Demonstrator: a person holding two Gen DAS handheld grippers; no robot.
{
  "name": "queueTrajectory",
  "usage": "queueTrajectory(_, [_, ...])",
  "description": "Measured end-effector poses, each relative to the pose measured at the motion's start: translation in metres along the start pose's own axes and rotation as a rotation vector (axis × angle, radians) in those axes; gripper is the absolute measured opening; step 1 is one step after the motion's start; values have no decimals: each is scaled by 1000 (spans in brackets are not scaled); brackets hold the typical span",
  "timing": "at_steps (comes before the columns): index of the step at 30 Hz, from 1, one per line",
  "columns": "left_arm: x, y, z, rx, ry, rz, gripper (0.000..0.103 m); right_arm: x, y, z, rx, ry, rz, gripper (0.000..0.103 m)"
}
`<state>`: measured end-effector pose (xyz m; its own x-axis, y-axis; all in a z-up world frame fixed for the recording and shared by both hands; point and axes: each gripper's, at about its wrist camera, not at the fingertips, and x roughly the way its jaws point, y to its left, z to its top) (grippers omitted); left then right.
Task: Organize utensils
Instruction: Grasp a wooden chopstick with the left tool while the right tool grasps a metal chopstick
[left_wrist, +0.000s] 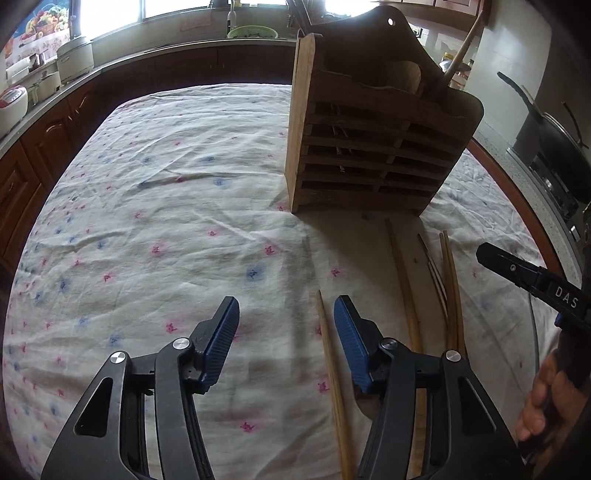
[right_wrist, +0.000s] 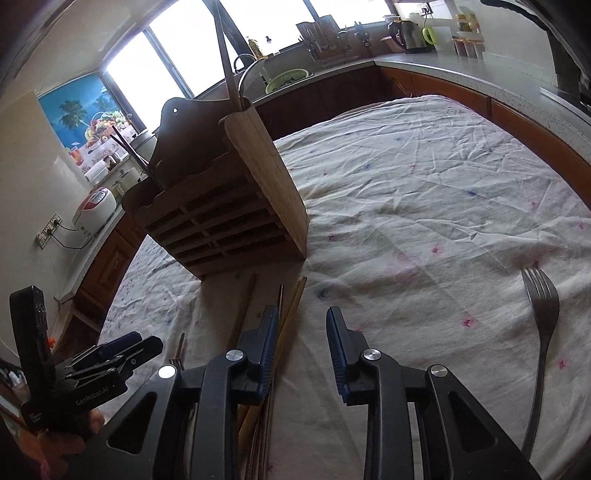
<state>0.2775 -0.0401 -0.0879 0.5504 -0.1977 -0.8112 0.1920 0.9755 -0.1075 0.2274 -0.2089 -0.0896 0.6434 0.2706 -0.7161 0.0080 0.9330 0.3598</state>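
Hovering left gripper: jaws partly apart, empty, chopstick just beside
Right gripper: jaws narrow, gripping nothing
Fork: on cloth, right

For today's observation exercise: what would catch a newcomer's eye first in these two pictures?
The tall wooden utensil holder stands on the flowered tablecloth, a long wooden handle rising from its top. In front of it several wooden chopsticks lie loose on the cloth, and a metal fork lies apart, off to the right in the right wrist view. Both the left gripper and the right gripper hang open above the cloth, holding nothing.
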Motion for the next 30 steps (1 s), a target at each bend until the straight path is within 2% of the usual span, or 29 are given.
queueTrajectory(4, [11, -4, -1, 15, 30, 6, 43, 16, 1, 5, -9, 33, 1, 20])
queueTrajectory(10, [12, -14, -3, 78, 26, 13, 41, 42, 2, 7, -15, 89, -3, 10])
queueTrajectory(14, [13, -20, -3, 121, 26, 22, 41, 45, 4, 9, -16, 94, 16, 8])
queueTrajectory(15, [13, -20, -4, 126, 21, 19, 37, 45, 6, 10, -24, 93, 13, 7])
queueTrajectory(17, [13, -20, -4, 139, 9, 30, 8, 44, 8, 9, -33, 92, 18, 6])
queueTrajectory(22, [9, -3, -4, 80, 12, -42, 6, 30, 11, 10, -46, 63, 29, 5])
queueTrajectory(30, [-12, 12, -4, 29, -13, -89, 4, 2, 15, 14, -51, 12, 54, 5])
